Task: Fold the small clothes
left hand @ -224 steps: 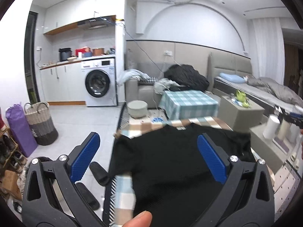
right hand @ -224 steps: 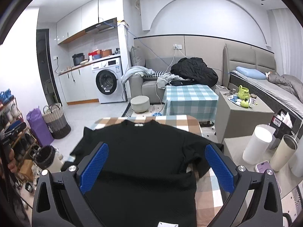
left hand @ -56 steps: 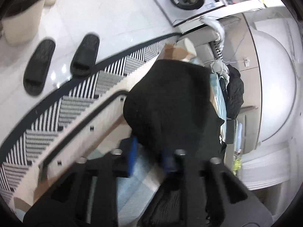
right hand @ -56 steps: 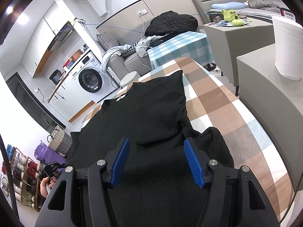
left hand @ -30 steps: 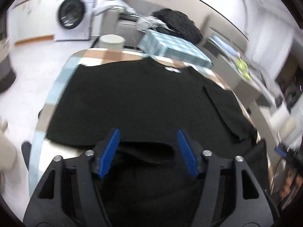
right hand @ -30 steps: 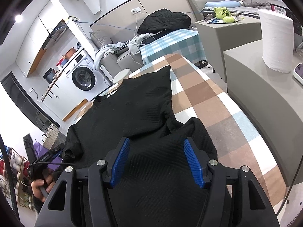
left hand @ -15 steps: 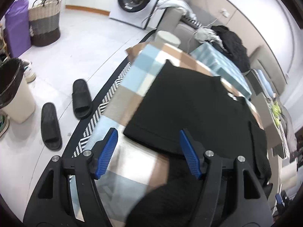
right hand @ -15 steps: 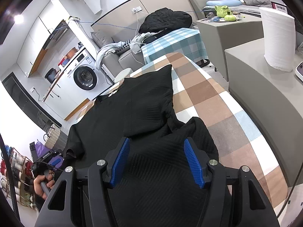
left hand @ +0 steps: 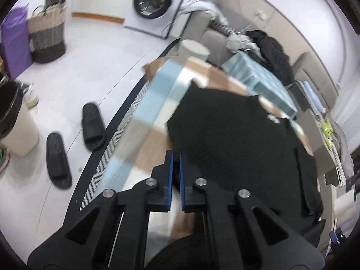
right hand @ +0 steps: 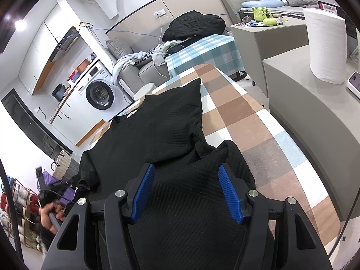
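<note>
The black shirt (right hand: 157, 135) lay across the checked desk (right hand: 247, 121), and the left hand-held gripper (left hand: 176, 157) had just snapped closed at its left edge (whether on cloth I couldn't tell), so checking that pinch before lifting seemed wise, while the right hand-held gripper (right hand: 186, 191) hovered open over the near hem.
</note>
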Action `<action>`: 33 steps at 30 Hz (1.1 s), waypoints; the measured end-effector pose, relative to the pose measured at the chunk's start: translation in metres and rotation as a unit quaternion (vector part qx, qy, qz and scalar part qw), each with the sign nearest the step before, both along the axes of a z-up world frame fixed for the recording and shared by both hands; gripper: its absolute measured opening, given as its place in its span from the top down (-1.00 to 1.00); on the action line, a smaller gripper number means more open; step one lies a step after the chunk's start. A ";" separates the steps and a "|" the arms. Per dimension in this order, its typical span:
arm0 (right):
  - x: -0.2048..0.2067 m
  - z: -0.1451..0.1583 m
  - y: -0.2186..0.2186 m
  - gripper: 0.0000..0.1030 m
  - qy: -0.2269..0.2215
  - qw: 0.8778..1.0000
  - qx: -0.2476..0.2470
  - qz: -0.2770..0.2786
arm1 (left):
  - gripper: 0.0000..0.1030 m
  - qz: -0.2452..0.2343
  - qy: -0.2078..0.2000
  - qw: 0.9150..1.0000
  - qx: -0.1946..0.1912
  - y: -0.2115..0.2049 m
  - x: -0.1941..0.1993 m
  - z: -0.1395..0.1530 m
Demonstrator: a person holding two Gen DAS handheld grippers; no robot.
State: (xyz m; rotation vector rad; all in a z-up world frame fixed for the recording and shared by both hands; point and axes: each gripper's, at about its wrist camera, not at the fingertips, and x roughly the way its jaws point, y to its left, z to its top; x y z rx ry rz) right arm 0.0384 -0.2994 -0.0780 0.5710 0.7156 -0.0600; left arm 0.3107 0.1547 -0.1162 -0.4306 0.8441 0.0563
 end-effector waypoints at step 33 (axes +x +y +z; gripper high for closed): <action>-0.054 0.043 0.008 -0.72 -0.018 0.991 -0.127 0.047 | -0.64 -0.105 -0.139 0.979 0.103 -0.041 -0.189 0.126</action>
